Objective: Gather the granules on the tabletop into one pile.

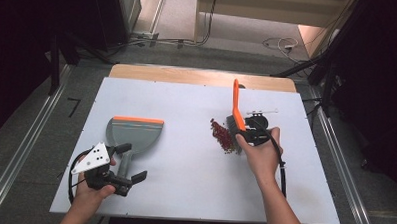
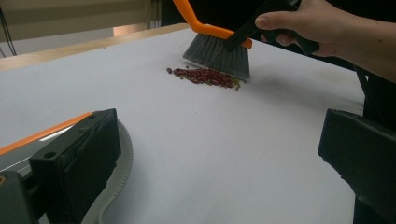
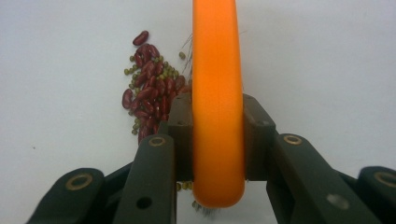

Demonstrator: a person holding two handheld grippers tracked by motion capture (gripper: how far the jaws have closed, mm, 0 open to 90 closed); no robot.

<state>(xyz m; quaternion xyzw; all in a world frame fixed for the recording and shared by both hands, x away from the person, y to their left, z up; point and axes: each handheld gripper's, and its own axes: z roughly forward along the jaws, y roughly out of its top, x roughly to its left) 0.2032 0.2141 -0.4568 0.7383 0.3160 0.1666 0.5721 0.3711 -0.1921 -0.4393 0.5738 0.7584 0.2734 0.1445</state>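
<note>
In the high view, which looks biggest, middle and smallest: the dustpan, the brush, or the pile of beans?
1. The dustpan looks biggest, with its wide grey scoop and its handle.
2. The brush comes next, a long orange handle over grey bristles, partly hidden by the right claw.
3. The pile of beans looks smallest.

Open white table (image 1: 185,161) lies between the left gripper's (image 1: 132,162) spread jaws and ahead of them | dustpan (image 1: 135,135) sits against its left jaw | beans (image 1: 221,135) and brush (image 1: 236,113) block the far end, brush clamped between the right gripper's (image 1: 250,135) jaws.
</note>
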